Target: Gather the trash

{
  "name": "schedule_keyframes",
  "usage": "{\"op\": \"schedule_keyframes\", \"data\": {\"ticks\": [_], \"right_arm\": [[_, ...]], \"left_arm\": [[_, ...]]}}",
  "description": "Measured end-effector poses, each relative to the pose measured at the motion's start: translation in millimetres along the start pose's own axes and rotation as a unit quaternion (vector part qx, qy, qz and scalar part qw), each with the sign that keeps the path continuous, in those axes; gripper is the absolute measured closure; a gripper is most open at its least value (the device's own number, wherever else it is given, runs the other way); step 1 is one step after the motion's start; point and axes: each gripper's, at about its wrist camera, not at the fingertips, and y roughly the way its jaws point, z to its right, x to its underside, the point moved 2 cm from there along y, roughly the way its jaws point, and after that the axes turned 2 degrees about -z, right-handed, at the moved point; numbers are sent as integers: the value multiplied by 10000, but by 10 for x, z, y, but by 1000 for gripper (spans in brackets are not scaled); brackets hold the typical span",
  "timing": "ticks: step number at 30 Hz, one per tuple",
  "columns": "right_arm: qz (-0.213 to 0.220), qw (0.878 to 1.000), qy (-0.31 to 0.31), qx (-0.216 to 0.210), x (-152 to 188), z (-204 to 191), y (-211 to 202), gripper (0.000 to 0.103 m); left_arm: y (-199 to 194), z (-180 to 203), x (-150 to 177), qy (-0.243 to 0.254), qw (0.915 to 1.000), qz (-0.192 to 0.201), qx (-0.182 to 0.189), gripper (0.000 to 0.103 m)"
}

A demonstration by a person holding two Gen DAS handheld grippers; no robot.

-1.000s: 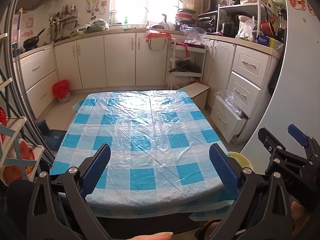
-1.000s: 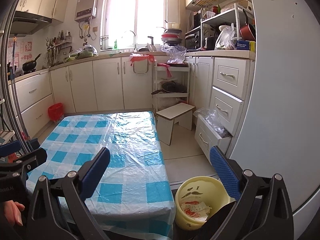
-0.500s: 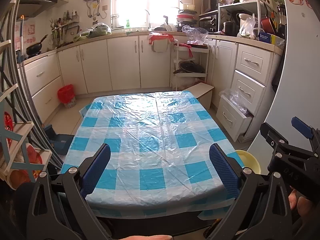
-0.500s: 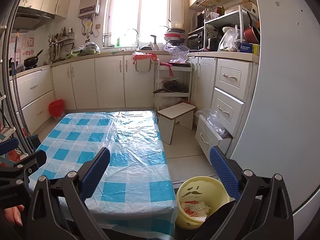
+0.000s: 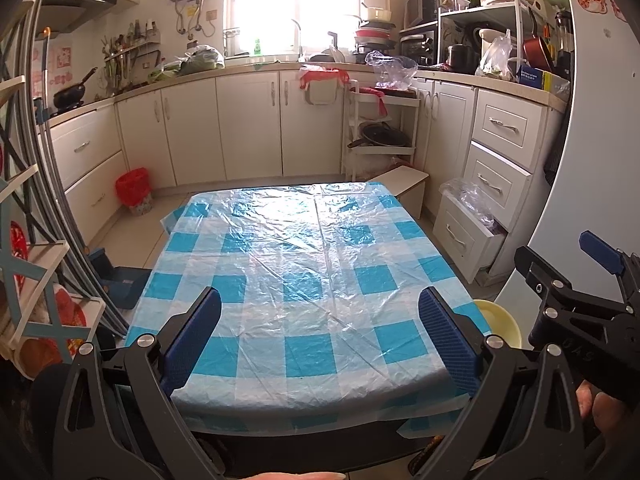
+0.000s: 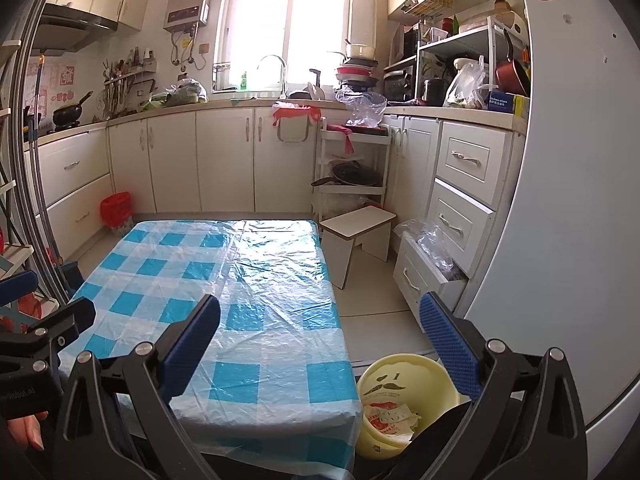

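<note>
over the table's near edge, in the left wrist view, we hold the left gripper (image 5: 320, 336) with fingers spread wide and nothing between them; the checked tablecloth (image 5: 304, 280) shows no trash. the yellow bin (image 5: 500, 320) peeks out at the table's right corner.

beside the table, in the right wrist view, the right gripper (image 6: 320, 344) is likewise spread and unloaded. the bin (image 6: 400, 392), holding paper scraps (image 6: 390, 418), lies low and right of its fingers, nearer this hand.
</note>
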Motion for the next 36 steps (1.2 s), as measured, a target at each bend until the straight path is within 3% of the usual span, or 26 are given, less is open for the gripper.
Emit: {"op": "schedule_keyframes", "data": {"ticks": [36], "right_arm": [[-35, 9997, -236, -63, -65, -229, 79, 7]], "left_arm": [[45, -202, 81, -228, 9996, -60, -124, 8]]}}
